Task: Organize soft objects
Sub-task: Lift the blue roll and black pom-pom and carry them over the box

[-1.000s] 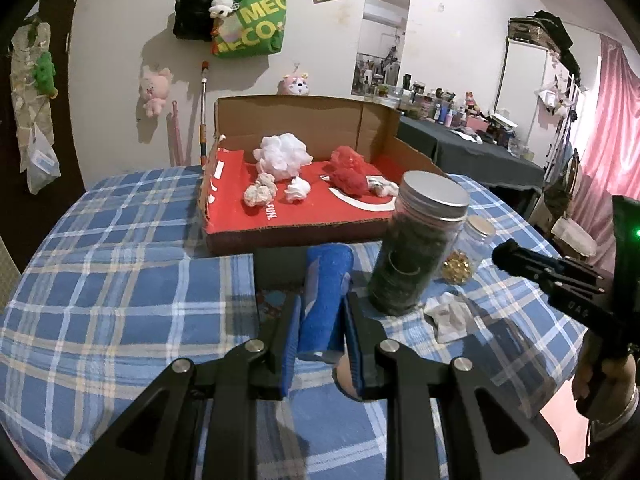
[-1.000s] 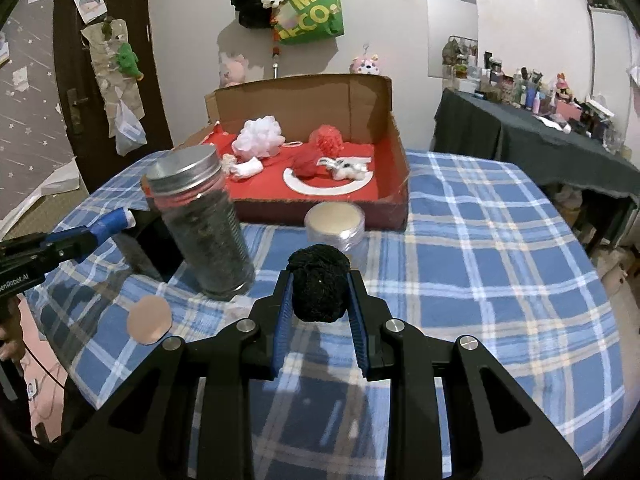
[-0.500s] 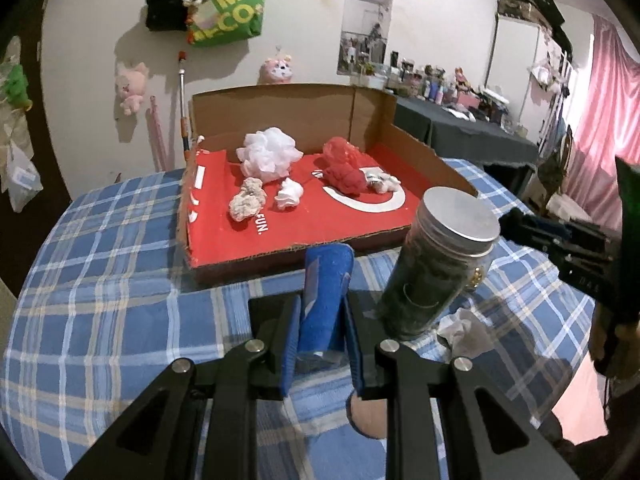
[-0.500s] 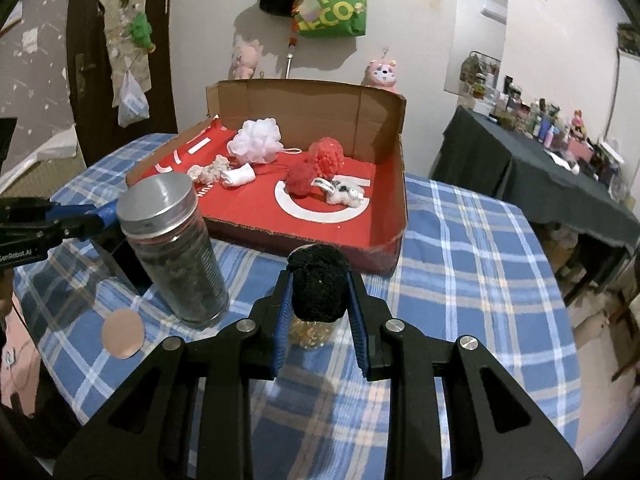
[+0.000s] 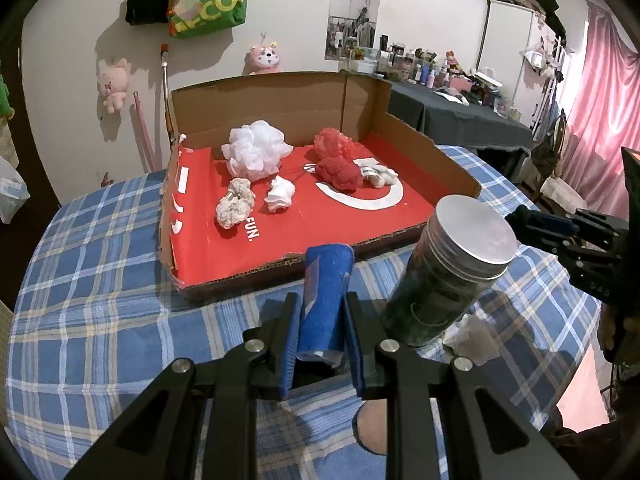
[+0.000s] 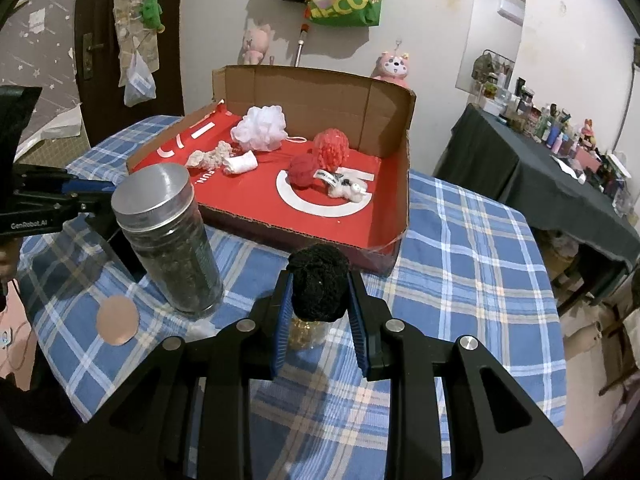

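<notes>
**Desk:** What's in the shot?

**Photographer:** Both tools loaded, both above a checked table (image 5: 100,320). The left gripper (image 5: 322,320) is clamped on a blue roll (image 5: 326,292), jaws nearly closed, pads tight against its sides. The right gripper (image 6: 319,300) is squeezed the same way on a black ball (image 6: 319,286) of knitted stuff.

**Desk:** And where do they go?

**Photographer:** Into the box (image 5: 432,152), by the look of it. It sits just beyond both tools with its near wall low, and already holds a white puff (image 5: 256,152), two red balls (image 5: 340,172) and some small pale scraps.

**Desk:** So which step is this?

**Photographer:** The carry, I'd say: two pieces picked up, neither yet over the red floor.

**Desk:** Next move?

**Photographer:** Bring each over the near wall to a bare patch of red, then open. A tall jar (image 6: 172,240) stands between the tools, close to both, so each path should steer round it. A smaller jar (image 6: 306,330) sits under the black ball.
</notes>
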`<state>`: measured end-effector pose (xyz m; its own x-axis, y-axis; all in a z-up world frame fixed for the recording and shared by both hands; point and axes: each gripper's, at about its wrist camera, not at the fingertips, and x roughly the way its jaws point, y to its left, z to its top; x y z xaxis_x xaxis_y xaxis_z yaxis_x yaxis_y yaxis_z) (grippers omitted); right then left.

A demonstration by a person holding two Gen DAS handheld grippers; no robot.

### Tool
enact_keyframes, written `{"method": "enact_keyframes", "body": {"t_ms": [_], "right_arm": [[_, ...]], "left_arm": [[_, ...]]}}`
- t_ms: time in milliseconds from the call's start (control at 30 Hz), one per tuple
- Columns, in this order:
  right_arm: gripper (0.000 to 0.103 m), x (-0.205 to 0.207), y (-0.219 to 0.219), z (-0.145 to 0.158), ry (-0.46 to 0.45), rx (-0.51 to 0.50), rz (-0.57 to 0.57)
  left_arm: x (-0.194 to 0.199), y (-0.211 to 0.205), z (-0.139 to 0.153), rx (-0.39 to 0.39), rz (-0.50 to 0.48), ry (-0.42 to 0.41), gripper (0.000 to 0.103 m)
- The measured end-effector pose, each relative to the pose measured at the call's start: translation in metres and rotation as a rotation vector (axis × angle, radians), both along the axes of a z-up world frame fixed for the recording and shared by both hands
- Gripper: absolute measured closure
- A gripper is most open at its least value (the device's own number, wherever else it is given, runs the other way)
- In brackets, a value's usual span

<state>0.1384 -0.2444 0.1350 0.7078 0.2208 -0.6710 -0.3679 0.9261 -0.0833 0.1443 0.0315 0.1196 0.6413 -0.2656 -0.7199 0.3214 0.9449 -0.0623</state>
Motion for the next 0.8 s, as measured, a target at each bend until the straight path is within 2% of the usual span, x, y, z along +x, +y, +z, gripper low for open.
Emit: {"method": "enact_keyframes", "body": {"t_ms": [233,433,800], "right_arm": [[0.078,0.001,0.000,0.009,0.009,0.013,0.020],[0.078,0.019,0.000,0.016,0.048,0.049,0.059],[0.078,0.081,0.001,0.004,0.241,0.194,0.136]], "left_arm": [[0.003,-0.001,0.006,0.009,-0.024,0.000,0.080],[0.014,-0.002,0.013,0.017,-0.056,0.008,0.080],[0.059,-0.009,0.005,0.020,-0.134,0.096,0.080]]}}
